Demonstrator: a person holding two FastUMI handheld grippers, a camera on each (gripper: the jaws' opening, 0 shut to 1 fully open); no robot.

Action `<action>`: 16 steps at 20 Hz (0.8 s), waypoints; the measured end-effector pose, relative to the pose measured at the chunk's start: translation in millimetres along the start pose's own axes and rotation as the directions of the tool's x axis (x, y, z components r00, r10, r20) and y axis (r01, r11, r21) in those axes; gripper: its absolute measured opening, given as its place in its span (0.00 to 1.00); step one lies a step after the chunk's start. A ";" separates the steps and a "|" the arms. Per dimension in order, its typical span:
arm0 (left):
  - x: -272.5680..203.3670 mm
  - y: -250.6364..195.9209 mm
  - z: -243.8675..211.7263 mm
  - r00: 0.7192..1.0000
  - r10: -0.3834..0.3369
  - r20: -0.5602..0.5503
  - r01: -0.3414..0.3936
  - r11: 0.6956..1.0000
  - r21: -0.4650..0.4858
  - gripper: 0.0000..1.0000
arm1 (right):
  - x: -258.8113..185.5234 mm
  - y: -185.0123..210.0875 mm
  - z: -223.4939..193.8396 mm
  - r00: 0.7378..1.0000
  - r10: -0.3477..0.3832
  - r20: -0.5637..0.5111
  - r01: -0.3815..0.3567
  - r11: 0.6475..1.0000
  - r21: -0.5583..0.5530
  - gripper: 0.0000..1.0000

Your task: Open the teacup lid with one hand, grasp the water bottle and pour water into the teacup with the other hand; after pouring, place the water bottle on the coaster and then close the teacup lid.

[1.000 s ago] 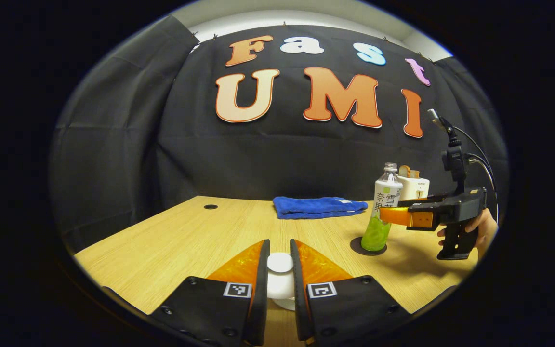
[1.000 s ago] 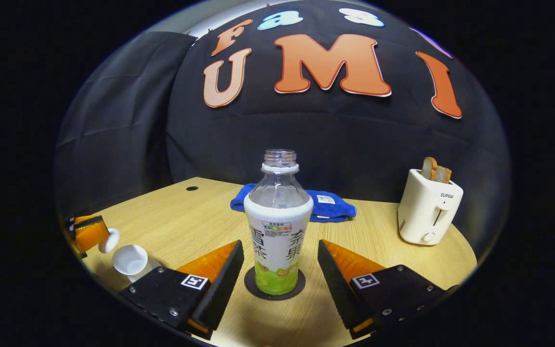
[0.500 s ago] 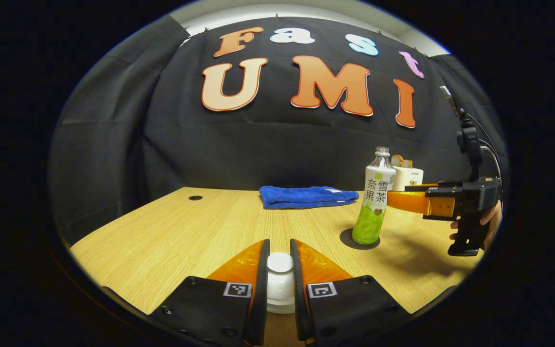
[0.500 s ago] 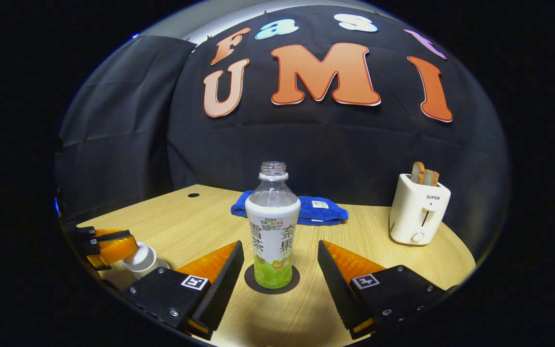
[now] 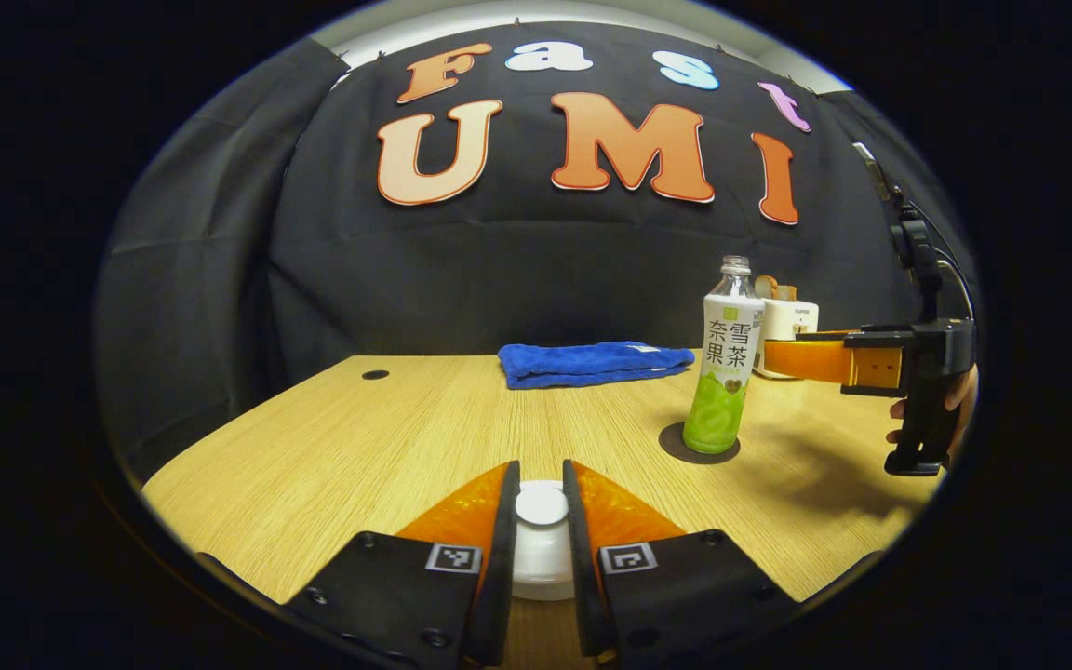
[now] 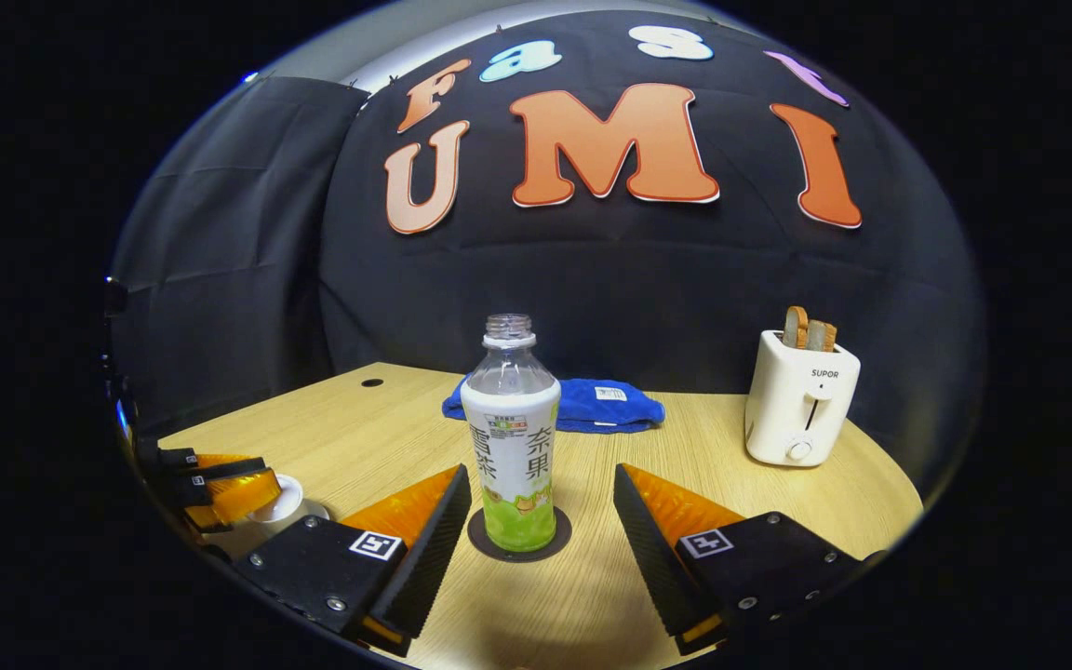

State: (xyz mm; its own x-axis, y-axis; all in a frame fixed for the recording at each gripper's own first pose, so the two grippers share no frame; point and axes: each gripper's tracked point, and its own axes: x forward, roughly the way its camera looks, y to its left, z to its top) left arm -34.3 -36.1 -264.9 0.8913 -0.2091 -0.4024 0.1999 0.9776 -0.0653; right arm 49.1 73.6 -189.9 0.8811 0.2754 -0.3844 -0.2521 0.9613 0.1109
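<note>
My left gripper point(image 5: 541, 479) is shut on the round knob of the white teacup lid point(image 5: 542, 507), which rests on the white teacup point(image 5: 543, 579) at the table's near edge. In the right gripper view the teacup point(image 6: 287, 500) and that left gripper point(image 6: 220, 489) sit at the far left. The uncapped water bottle point(image 6: 510, 437), with a white and green label, stands upright on the dark round coaster point(image 6: 550, 549). My right gripper point(image 6: 541, 476) is open, its fingers apart on either side of the bottle without touching it. The bottle point(image 5: 727, 363) and coaster point(image 5: 676, 448) lie right of centre in the left gripper view.
A folded blue towel point(image 5: 592, 361) lies at the back of the wooden table point(image 5: 359, 437). A white toaster point(image 6: 801, 400) with bread slices stands at the back right. A hand point(image 5: 955, 400) holds the right gripper point(image 5: 810, 361) just right of the bottle.
The left gripper lowered the lid from beside the open teacup onto it and still holds the knob. The right gripper drew back a little from the bottle.
</note>
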 end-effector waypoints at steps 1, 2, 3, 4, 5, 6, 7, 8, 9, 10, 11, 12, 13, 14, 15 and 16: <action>-2.4 -0.2 2.4 1.000 0.000 0.006 0.000 1.000 0.003 0.31 | -2.0 -1.0 2.2 1.000 -0.002 0.006 0.002 1.000 0.001 0.93; -3.5 -0.6 7.9 1.000 -0.002 0.017 0.002 1.000 0.008 0.31 | -5.0 -1.3 5.2 1.000 -0.001 0.014 0.001 1.000 0.003 0.93; -4.5 -1.7 12.0 1.000 0.001 0.030 -0.001 1.000 0.016 0.41 | -6.8 -2.3 8.5 1.000 -0.004 0.023 0.004 1.000 0.005 0.93; -5.6 -1.2 17.2 0.999 0.006 0.042 -0.007 1.000 0.024 0.47 | -9.5 -3.3 10.5 0.999 -0.005 0.032 0.005 1.000 0.008 0.93; -7.3 -0.3 23.7 0.998 0.013 0.057 -0.015 0.999 0.029 0.52 | -12.3 -3.8 14.5 0.999 -0.008 0.042 0.008 1.000 0.011 0.93; -8.2 -0.4 29.1 0.997 0.019 0.074 -0.021 0.999 0.027 0.63 | -15.9 -4.1 17.9 0.999 -0.010 0.054 0.009 1.000 0.013 0.93; -9.2 -0.4 35.0 0.996 0.023 0.088 -0.026 0.999 0.023 0.62 | -19.3 -3.6 22.7 0.998 -0.010 0.067 0.009 1.000 0.013 0.93; -9.5 -1.7 40.9 0.995 0.025 0.097 -0.026 1.000 0.016 0.67 | -23.5 -3.7 26.7 0.997 -0.013 0.082 0.012 1.000 0.011 0.93; -10.5 -2.3 47.6 0.994 0.026 0.104 -0.027 1.000 0.010 0.69 | -28.1 -3.1 31.2 0.995 -0.014 0.098 0.014 1.000 0.007 0.93; -12.0 -3.8 53.0 0.994 0.031 0.108 -0.032 0.999 0.006 0.74 | -32.1 -2.5 35.9 0.994 -0.018 0.112 0.017 1.000 0.005 0.93; -13.7 -5.0 62.4 0.992 0.037 0.120 -0.037 0.999 -0.001 0.77 | -35.7 -1.0 39.7 0.992 -0.015 0.122 0.015 1.000 0.002 0.93; -13.6 -8.3 72.7 0.990 0.034 0.134 -0.034 0.999 -0.006 0.85 | -39.2 1.4 42.8 0.992 -0.010 0.129 0.010 1.000 0.001 0.93; -15.5 -11.5 83.2 0.988 0.033 0.150 -0.032 0.999 -0.010 0.84 | -43.4 2.4 46.8 0.991 -0.008 0.137 0.007 1.000 0.004 0.93; -17.3 -13.8 92.8 0.986 0.032 0.163 -0.031 0.999 -0.013 0.87 | -47.0 2.9 51.9 0.989 -0.010 0.151 0.010 1.000 0.005 0.94; -19.1 -16.0 102.8 0.984 0.034 0.176 -0.032 0.999 -0.016 0.88 | -52.2 1.3 58.3 0.986 -0.020 0.168 0.020 1.000 0.000 0.95; -20.4 -16.1 110.1 0.982 0.037 0.187 -0.034 0.999 -0.020 0.91 | -57.2 0.3 65.0 0.982 -0.027 0.187 0.029 1.000 -0.008 0.94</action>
State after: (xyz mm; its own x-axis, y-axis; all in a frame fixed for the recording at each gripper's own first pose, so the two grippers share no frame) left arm -10.9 -50.0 -155.1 0.9584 -0.1733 -0.2269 0.1615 0.9844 -0.0697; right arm 24.6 58.1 -108.4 0.9468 0.2444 -0.2095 -0.2298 0.9689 0.0920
